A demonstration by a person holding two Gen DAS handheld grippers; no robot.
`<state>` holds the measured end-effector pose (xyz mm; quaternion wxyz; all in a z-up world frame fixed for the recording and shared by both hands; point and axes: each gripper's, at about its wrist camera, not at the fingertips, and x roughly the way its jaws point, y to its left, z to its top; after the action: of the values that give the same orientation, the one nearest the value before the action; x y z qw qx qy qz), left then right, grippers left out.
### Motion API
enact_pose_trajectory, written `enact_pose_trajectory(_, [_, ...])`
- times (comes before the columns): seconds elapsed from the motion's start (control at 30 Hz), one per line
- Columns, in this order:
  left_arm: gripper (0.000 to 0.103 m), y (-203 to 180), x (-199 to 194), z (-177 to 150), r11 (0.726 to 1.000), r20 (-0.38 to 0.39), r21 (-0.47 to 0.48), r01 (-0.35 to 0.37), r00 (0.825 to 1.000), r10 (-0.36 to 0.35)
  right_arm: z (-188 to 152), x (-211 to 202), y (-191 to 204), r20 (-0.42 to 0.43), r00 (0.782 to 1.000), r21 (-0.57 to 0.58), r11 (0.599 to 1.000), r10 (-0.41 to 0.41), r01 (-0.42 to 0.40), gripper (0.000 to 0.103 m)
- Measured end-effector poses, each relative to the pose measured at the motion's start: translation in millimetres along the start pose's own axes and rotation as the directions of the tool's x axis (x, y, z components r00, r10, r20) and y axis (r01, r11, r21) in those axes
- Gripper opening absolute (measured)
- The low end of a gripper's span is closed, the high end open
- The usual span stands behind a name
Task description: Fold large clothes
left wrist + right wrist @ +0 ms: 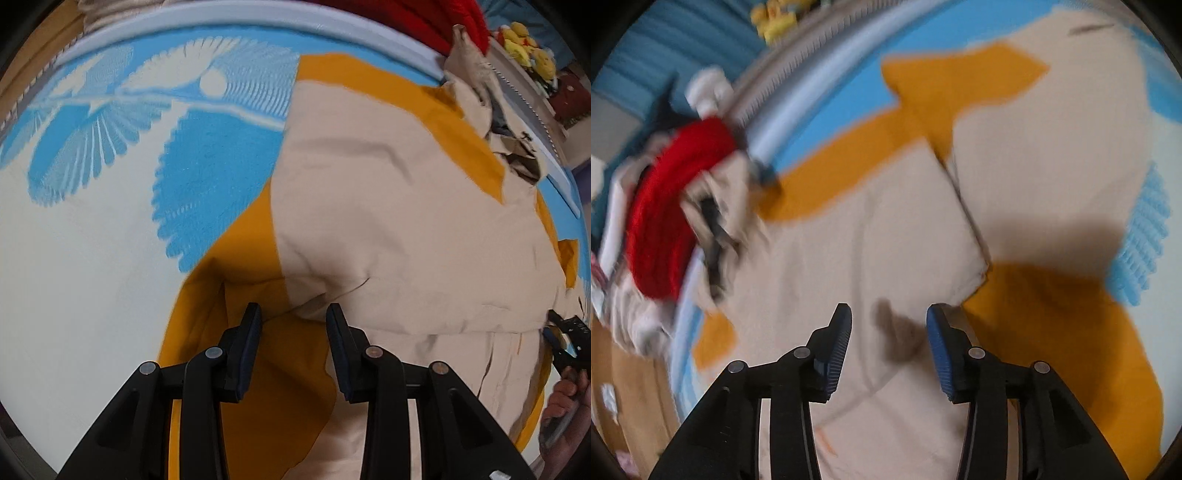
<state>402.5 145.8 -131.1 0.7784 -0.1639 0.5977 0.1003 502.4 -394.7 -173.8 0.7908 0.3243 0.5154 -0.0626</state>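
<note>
A large beige garment (388, 206) lies spread over an orange cloth (258, 369) on a bed with a blue and white patterned sheet (110, 166). My left gripper (293, 317) is open and empty, just above the near edge of the beige garment where it meets the orange cloth. In the right wrist view, which is blurred, my right gripper (888, 321) is open and empty over the beige garment (831, 258), with the orange cloth (1052, 332) to its right. The right gripper also shows at the right edge of the left wrist view (565, 339), held by a hand.
A pile of clothes with a red knitted item (665, 206) lies at the bed's edge. Crumpled beige fabric (476, 85) and yellow soft toys (528, 48) sit at the far right. The bed's pale rim (258, 26) runs along the back.
</note>
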Motion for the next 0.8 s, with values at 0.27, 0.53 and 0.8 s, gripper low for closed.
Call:
enact_pose_trajectory(0.27, [0.033,-32.1,-56.5,-7.5,0.994,0.171,0.111,0.020,0.985,-0.038,-2.0,-27.0,21.1,0.107,0.989,-0.116,0.986,-0.106,0.118,0.043])
enact_pose_trajectory(0.53, [0.033,-75.8,-98.0,-31.9,0.975,0.300,0.216,0.044,0.948,-0.109,-3.6,-108.9,47.1,0.313,0.948,-0.227,0.964,-0.060,0.136,0.043])
enact_pose_trajectory(0.8, [0.035,-97.1,-101.5,-54.5,0.963,0.282,0.258,0.080,0.947,-0.154,7.4,-153.0,5.6,0.371,0.928,-0.233,0.962,-0.046,0.141,0.043])
